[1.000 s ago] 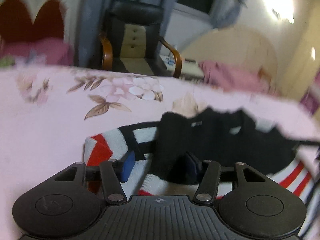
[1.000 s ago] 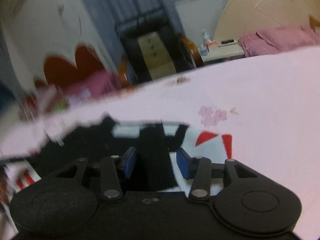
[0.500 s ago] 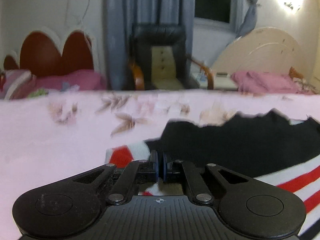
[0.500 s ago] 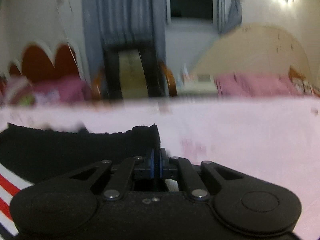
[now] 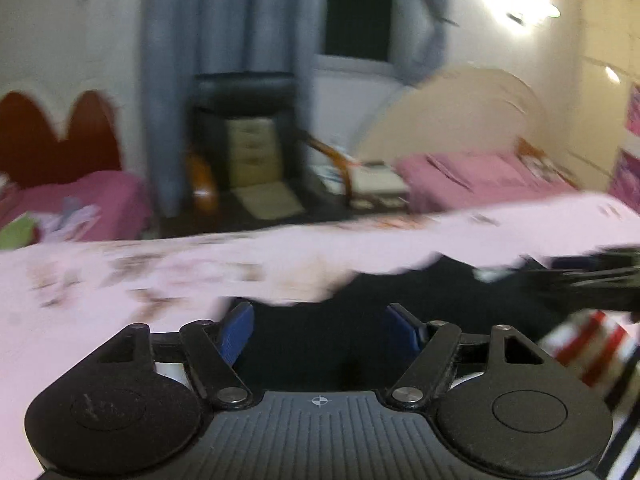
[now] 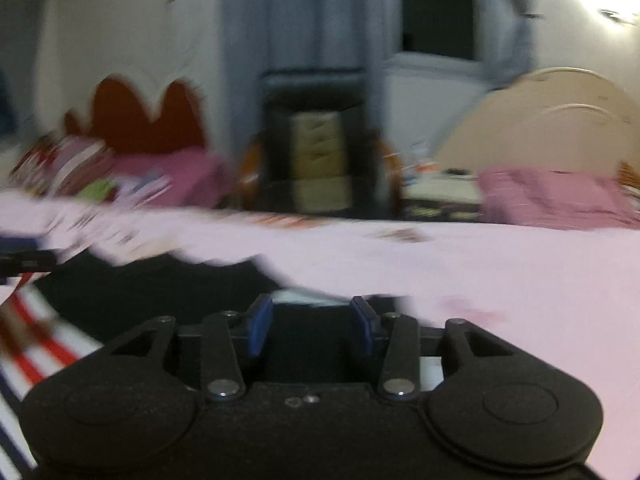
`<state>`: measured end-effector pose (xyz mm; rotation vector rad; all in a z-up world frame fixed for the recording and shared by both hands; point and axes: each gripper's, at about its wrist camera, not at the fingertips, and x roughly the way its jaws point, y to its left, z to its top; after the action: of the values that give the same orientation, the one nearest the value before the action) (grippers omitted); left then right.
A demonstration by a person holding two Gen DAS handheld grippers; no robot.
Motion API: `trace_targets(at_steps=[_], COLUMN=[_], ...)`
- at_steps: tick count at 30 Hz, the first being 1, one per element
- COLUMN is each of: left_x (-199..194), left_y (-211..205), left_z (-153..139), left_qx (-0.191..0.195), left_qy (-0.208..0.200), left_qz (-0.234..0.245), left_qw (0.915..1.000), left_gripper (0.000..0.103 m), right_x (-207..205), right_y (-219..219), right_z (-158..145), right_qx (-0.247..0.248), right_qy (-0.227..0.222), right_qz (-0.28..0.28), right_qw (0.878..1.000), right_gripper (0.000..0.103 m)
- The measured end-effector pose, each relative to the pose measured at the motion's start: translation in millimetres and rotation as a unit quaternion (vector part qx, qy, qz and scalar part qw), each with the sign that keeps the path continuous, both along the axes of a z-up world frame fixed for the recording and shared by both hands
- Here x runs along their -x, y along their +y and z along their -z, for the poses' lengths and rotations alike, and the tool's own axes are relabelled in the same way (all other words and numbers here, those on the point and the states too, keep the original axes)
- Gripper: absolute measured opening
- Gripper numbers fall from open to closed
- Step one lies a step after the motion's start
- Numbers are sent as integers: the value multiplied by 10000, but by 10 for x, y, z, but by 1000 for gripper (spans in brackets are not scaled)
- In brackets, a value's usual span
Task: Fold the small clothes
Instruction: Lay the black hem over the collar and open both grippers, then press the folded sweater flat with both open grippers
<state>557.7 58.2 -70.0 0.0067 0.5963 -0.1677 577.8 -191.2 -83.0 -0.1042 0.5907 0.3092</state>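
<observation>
A small knit garment, black with red, white and navy stripes, lies on the pink floral bedsheet (image 5: 80, 320). In the left wrist view its black part (image 5: 400, 300) fills the space between my fingers and the stripes (image 5: 580, 344) show at the right. My left gripper (image 5: 318, 330) is open just above the black fabric. In the right wrist view the black part (image 6: 160, 288) and stripes (image 6: 40, 340) lie at the left. My right gripper (image 6: 312, 326) is open over the garment's edge. Both views are blurred.
Beyond the bed stands a black and beige armchair (image 5: 248, 140) before grey curtains (image 5: 224, 40). A red scalloped headboard (image 5: 60, 136) is at the left, a cream headboard (image 5: 460, 112) and pink bedding (image 5: 480, 180) at the right. The other gripper (image 5: 592, 276) shows at the right edge.
Both grippers were shut on the garment's black edge half a second ago; both have opened and let it go. The views have shifted and blurred with motion.
</observation>
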Motion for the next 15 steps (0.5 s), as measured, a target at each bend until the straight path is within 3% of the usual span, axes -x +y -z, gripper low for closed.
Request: trace_targets(at_steps=[3,6,8,12,15], left_x=[-78,-33,120,407,422], left_y=[-277,-255,-20,503,470], left_z=[162,312,335,412,399], left_qx=[-14,-180,-225,-229,-283], left_qy=[253,487,409,198,188], left_qz=[143,3,-237,-540,-525], left_qw=[9996,9987,9986,9981,9980], left_gripper=[72,72,72,72,72], right_x=[-78,-45,3,101,139], right_y=[366,533,400,-361,-620], right_z=[112,251,253,219,205], right_qx=[141,490,599,769,281], right_qy=[308,593,492,408,568], right_qz=[-305,-425,-435,397,585], right_qw=[9990,9961,9960,9954,9963], right_gripper=[42,46,47,44,43])
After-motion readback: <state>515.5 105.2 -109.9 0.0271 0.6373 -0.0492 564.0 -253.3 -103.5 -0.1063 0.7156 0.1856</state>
